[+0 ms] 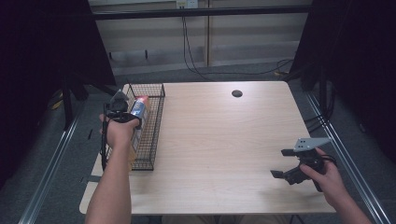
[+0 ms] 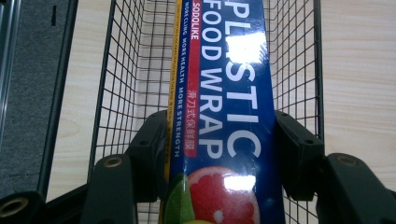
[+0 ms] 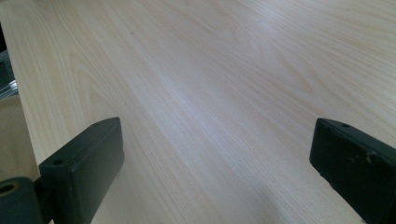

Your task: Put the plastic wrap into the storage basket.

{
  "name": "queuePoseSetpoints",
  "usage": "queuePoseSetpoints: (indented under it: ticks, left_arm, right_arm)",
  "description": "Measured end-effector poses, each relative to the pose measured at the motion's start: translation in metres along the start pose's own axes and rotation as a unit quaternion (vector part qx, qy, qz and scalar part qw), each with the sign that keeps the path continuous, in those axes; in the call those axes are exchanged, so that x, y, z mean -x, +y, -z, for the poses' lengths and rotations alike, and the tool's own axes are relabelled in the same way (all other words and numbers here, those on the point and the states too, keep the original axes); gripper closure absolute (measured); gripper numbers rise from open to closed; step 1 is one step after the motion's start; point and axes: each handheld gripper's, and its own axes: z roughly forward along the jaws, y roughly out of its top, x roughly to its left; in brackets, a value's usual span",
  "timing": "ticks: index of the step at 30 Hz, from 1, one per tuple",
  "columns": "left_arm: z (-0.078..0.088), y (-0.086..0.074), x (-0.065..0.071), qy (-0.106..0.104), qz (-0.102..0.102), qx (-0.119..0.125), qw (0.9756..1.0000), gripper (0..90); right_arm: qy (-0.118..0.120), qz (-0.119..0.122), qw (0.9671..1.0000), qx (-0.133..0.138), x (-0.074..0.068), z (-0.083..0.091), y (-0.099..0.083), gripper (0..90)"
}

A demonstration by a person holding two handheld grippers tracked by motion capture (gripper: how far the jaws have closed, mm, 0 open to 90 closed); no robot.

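Plastic-wrap box (image 2: 224,116) | clamped by left tool (image 2: 219,149) over wire basket (image 1: 154,135) | right tool (image 3: 215,158) agape | pale wooden table (image 1: 224,140)

Blue plastic-wrap box (image 2: 219,116) — grapefruit print, glossy — lengthwise above wire basket (image 2: 299,56).

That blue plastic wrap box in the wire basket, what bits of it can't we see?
- Blue plastic food wrap box, left gripper view: both ends are cut off by the picture's top and bottom edges; glare whitens some letters.
- Same box, high view: the hand and left gripper cover its lower part; the print is too small to read.
- Black wire basket, left gripper view: the box hides its floor.
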Motion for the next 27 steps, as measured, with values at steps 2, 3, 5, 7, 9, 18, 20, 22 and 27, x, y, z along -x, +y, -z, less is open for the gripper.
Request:
queuePoseSetpoints:
  ticks: [2, 3, 5, 7, 9, 18, 20, 22, 27]
  left_arm:
    - [-0.001, 0.001, -0.001, 0.001, 0.001, 0.001, 1.0, 43.6]
    - [-0.001, 0.002, -0.001, -0.001, 0.002, 0.001, 1.0, 43.5]
    - [-0.003, 0.002, 0.0, 0.003, 0.003, 0.002, 1.0, 43.5]
    - [-0.004, 0.003, 0.0, 0.002, 0.003, 0.001, 1.0, 43.4]
    - [-0.006, 0.004, 0.001, 0.001, 0.003, 0.0, 1.0, 43.4]
    - [-0.015, 0.005, 0.007, 0.009, 0.004, -0.008, 0.9999, 43.0]
    - [-0.016, 0.005, 0.008, 0.007, 0.002, -0.012, 0.9999, 42.8]
    - [-0.018, 0.006, 0.009, 0.005, -0.003, -0.016, 0.9999, 42.7]
    - [-0.021, 0.006, 0.011, 0.008, -0.002, -0.021, 0.9997, 42.4]
  right_arm:
    - [0.002, 0.0, 1.0, 0.001, 0.0, 0.0, 0.0, 2.8]
    - [0.002, -0.001, 1.0, 0.001, 0.0, 0.0, 0.0, 2.8]
    - [0.002, -0.002, 1.0, 0.001, 0.001, 0.0, 0.0, 2.8]
    - [0.001, -0.003, 1.0, 0.001, 0.001, 0.0, -0.001, 2.8]
    - [0.001, -0.003, 1.0, 0.002, 0.001, 0.0, 0.0, 2.8]
    - [0.003, -0.003, 1.0, -0.001, 0.002, 0.001, -0.002, 2.8]
    - [0.004, -0.004, 1.0, 0.0, 0.002, 0.001, -0.002, 2.8]
    - [0.002, -0.004, 1.0, -0.001, 0.002, 0.0, -0.001, 2.8]
    - [0.001, -0.004, 1.0, -0.001, 0.002, 0.001, -0.002, 2.8]
